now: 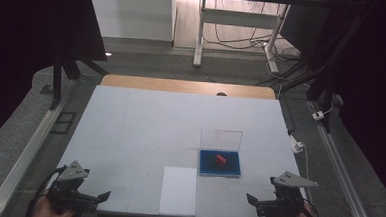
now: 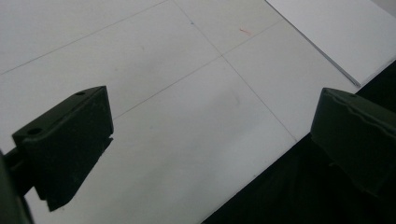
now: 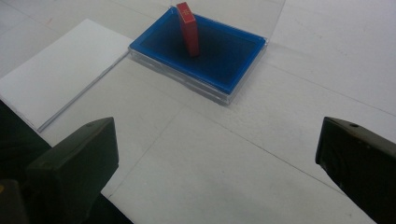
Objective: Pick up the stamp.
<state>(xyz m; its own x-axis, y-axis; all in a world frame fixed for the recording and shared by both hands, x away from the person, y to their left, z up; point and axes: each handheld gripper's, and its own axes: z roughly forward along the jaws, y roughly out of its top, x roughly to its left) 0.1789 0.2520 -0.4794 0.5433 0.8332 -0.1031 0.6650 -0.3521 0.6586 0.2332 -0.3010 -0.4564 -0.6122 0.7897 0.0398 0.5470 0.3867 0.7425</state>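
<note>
No legible text — only a blurred mark atop the red block (image 3: 187,29)

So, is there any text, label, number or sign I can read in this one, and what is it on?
No text here can be read.
Red block in the blue tray: a small pale mark on its top end, too blurred to read.
White sheet: blank.
Table: thin ruled lines and one small red fleck, no writing.
</note>
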